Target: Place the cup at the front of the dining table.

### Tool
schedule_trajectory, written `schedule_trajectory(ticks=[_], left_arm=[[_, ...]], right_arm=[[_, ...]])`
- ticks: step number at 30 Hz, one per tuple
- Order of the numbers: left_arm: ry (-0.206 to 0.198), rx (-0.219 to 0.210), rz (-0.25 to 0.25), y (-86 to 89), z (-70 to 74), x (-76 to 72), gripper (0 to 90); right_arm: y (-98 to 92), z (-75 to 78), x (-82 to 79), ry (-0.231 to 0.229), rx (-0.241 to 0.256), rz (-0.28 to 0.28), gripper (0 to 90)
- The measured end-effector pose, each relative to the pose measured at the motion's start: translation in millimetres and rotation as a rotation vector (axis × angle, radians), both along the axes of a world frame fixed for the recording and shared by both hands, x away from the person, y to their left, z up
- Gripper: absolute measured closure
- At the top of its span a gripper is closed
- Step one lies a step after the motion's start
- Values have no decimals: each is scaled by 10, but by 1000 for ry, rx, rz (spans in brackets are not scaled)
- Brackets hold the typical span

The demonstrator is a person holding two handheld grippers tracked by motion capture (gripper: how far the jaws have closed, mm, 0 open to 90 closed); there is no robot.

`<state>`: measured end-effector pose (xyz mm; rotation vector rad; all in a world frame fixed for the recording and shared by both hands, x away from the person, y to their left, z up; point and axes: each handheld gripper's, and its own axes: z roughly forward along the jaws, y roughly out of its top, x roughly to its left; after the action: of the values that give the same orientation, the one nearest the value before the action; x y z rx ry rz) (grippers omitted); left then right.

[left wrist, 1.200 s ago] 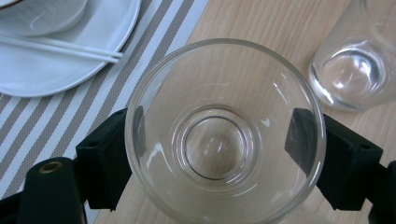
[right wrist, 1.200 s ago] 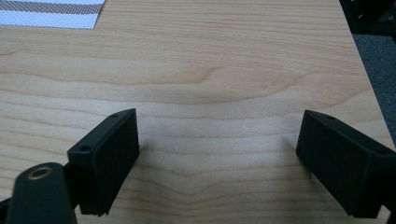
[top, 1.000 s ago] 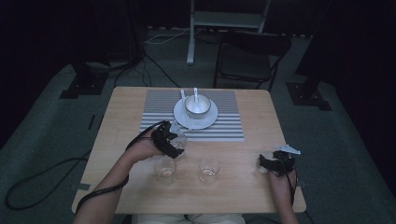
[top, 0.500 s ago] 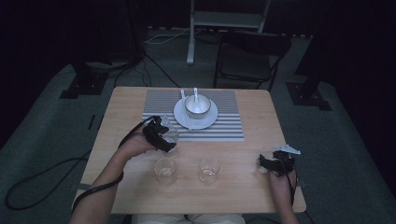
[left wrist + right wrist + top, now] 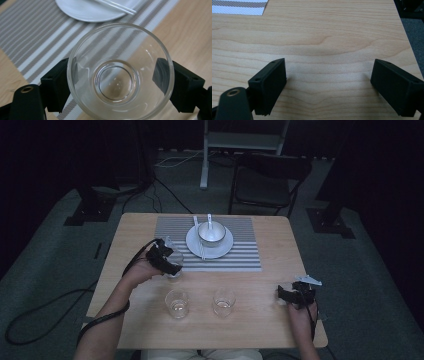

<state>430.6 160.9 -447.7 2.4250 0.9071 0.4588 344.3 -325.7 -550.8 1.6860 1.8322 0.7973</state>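
Observation:
My left gripper (image 5: 172, 264) is shut on a clear empty glass (image 5: 176, 266), held at the front left corner of the striped placemat (image 5: 235, 257). In the left gripper view the glass (image 5: 119, 51) sits upright between the two black jaws of that gripper (image 5: 113, 82), which press its sides. Two more clear glasses (image 5: 177, 303) (image 5: 223, 301) stand side by side on the wooden table (image 5: 260, 320) near the front. At the front right my right gripper (image 5: 286, 295) rests low over bare wood, open, and nothing lies between its jaws (image 5: 329, 82).
A white plate (image 5: 222, 250) on the placemat carries a metal bowl (image 5: 211, 233), a spoon (image 5: 209, 219) and chopsticks (image 5: 199, 237). Its rim (image 5: 82, 12) lies just beyond the held glass. A black chair (image 5: 267, 182) stands behind the table; cables cross the floor at left.
My left gripper has carried the glass a little left and away from me, from beside the front glasses to the placemat's corner. The right gripper has stayed put.

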Motion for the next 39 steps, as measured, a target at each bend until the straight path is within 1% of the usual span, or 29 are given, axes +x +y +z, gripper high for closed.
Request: schedule_trajectory(ticks=[1, 2, 3, 4, 7, 8, 10, 11, 12, 13, 15, 16, 19, 20, 24, 25, 26, 27, 28, 29, 30, 31, 33, 34, 35, 36, 37, 38, 39], left_arm=[[-16, -3, 10, 6, 8, 15, 184], [-21, -9, 26, 14, 15, 30, 184], [-17, -14, 39, 23, 22, 54, 184], [-26, -16, 50, 36, 33, 88, 184], [-25, -23, 66, 33, 35, 124, 184], [-23, -11, 59, 31, 36, 143, 184], [-24, -10, 84, 24, 36, 187, 184], [-23, -2, 85, 19, 37, 208, 184], [-28, -7, 108, 17, 37, 234, 184], [-29, -5, 111, 21, 37, 259, 184], [-17, -20, 127, 40, 39, 322, 184], [-19, -17, 127, 41, 39, 349, 184], [-34, -5, 165, 39, 39, 432, 184], [-37, -16, 187, 43, 36, 464, 184], [-49, -19, 243, 40, 6, 572, 184], [-51, -26, 256, 45, -6, 605, 184], [-42, -26, 252, 44, -13, 627, 184], [-42, -33, 260, 37, -26, 655, 184], [-32, -27, 259, 15, -43, 712, 184], [-32, -27, 259, 15, -43, 712, 184], [-33, -22, 276, 2, -51, 746, 184], [-46, -11, 280, -13, -64, 770, 184], [-36, -24, 305, -16, -92, 840, 184], [-30, -42, 310, -14, -107, 868, 184], [-16, -71, 320, -3, -122, 898, 184], [-10, -98, 328, 8, -136, 920, 184], [-15, -109, 342, 9, -153, 937, 184], [-20, -102, 362, 0, -192, 967, 184], [-20, -102, 362, 0, -192, 967, 184]], right_arm=[[0, 0, 0, 0, 0, 0, 126], [0, 0, 0, 0, 0, 0, 126], [0, 0, 0, 0, 0, 0, 126], [0, 0, 0, 0, 0, 0, 126], [0, 0, 0, 0, 0, 0, 126], [0, 0, 0, 0, 0, 0, 126], [0, 0, 0, 0, 0, 0, 126], [0, 0, 0, 0, 0, 0, 126], [0, 0, 0, 0, 0, 0, 126], [0, 0, 0, 0, 0, 0, 126], [0, 0, 0, -1, 0, 0, 126], [0, 0, 0, 0, 0, 0, 126], [0, 0, 0, 0, 0, 0, 126], [0, 0, 0, 0, 0, 0, 126], [0, 0, 0, 0, 0, 0, 126], [0, 0, 0, -1, 0, 0, 126], [0, 0, 0, -1, -1, 0, 126], [0, 0, 0, -1, -1, 0, 126], [0, 0, 0, -1, 0, 0, 126], [0, 0, 0, -1, 0, 0, 126], [0, 0, 0, 0, 0, 0, 126], [0, 0, 0, -1, 0, 0, 126], [0, 0, 0, -1, -1, 0, 126], [0, 0, 0, -1, -1, 0, 126], [0, 0, 0, -1, 0, 0, 126], [0, 0, 0, -1, -1, 0, 126], [0, 0, 0, -1, 0, 0, 126], [0, 0, 0, -1, 0, 0, 126], [0, 0, 0, -1, 0, 0, 126]])
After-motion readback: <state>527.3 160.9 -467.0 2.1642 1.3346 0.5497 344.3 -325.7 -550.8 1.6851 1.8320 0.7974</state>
